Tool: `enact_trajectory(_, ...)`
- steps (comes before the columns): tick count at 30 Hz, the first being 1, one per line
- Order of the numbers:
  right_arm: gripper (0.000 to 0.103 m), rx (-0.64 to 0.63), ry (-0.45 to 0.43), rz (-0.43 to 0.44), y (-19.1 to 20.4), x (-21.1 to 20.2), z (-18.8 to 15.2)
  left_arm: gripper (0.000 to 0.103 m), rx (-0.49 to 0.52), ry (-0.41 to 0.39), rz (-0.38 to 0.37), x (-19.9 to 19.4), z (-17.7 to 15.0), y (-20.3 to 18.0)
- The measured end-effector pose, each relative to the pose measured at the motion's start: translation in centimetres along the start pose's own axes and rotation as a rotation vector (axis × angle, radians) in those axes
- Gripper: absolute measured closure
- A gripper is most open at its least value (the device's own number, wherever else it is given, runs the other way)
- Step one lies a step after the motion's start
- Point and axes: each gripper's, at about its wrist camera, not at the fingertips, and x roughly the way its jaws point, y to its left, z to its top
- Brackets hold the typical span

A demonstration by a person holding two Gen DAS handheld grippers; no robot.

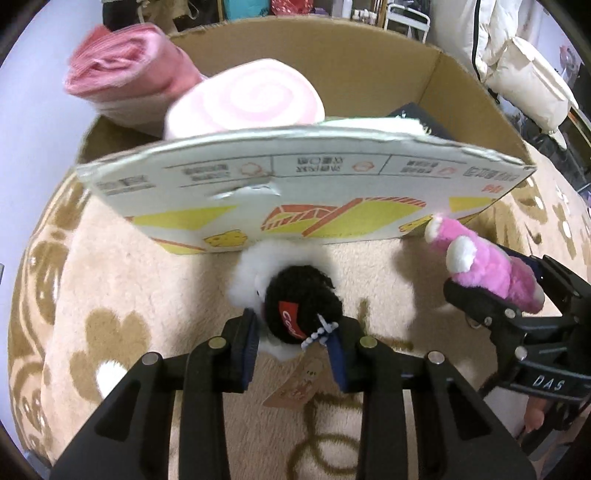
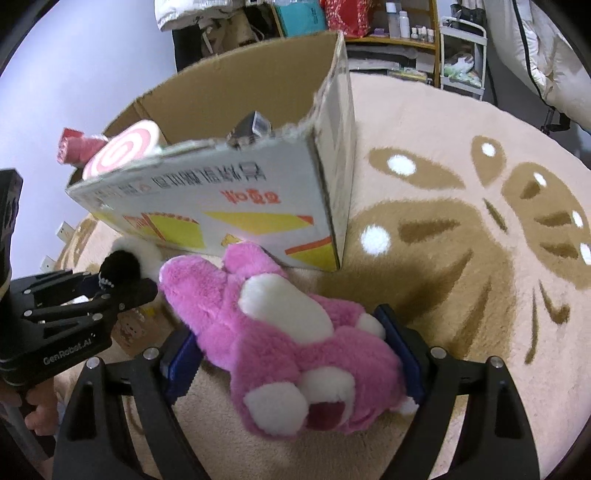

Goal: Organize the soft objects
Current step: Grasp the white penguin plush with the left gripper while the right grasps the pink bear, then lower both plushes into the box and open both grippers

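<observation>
My left gripper (image 1: pixel 291 347) is shut on a small black and white plush (image 1: pixel 295 295) with a red label and a paper tag, held just in front of the open cardboard box (image 1: pixel 295 177). My right gripper (image 2: pixel 291 354) is shut on a pink and white plush bear (image 2: pixel 295 332), also held near the box's front wall (image 2: pixel 221 206). In the left wrist view the bear (image 1: pixel 487 266) shows at the right in the right gripper (image 1: pixel 491 291). In the right wrist view the black plush (image 2: pixel 122 266) and left gripper (image 2: pixel 114 288) show at the left. Inside the box lie a pink swirl cushion (image 1: pixel 251 99) and a pink rolled cloth (image 1: pixel 125 70).
The box stands on a beige rug with brown patterns (image 2: pixel 461 240). A dark item (image 1: pixel 417 114) lies in the box's right part. Shelves with bottles (image 2: pixel 402 22), a white cart (image 2: pixel 461 55) and hanging white coats (image 1: pixel 517 62) stand behind.
</observation>
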Motion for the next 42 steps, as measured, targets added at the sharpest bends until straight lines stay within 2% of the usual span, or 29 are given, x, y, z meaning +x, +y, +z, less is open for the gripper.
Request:
enact_trajectory(4,0.012,-0.001,-0.040,-0.004,0.0,-1.5,0.1,0.073,-0.008,-0.037,0.013,-1.8,-0.5,-0.3)
enact_trajectory(10,0.012,0.011,-0.106,-0.012,0.2,-4.3,-0.2,0.073,-0.015,-0.103,0.055,-5.4,-3.5,-0.5)
enact_trajectory(12,0.012,0.011,-0.131,-0.011,0.3,-5.3,-0.2,0.073,-0.013,-0.109,0.073,-5.9,-2.0,-0.1)
enact_trajectory(16,0.012,0.022,-0.193,-0.004,0.0,-7.4,0.1,0.073,0.012,-0.146,0.100,-7.4,-1.4,0.2)
enact_trajectory(23,0.012,0.045,-0.294,0.001,0.0,-11.2,0.6,0.073,0.037,-0.258,0.124,-11.3,-0.8,-0.5)
enact_trajectory(27,0.012,0.018,-0.337,-0.018,0.0,-12.9,1.3,0.073,0.039,-0.330,0.155,-13.7,0.0,-0.8)
enact_trajectory(34,0.012,-0.012,-0.378,-0.027,0.7,-13.6,3.2,0.073,0.051,-0.405,0.162,-15.6,1.9,-0.8)
enact_trajectory(42,0.012,-0.032,-0.394,-0.005,2.1,-12.4,6.0,0.073,0.046,-0.423,0.168,-14.7,4.9,0.6)
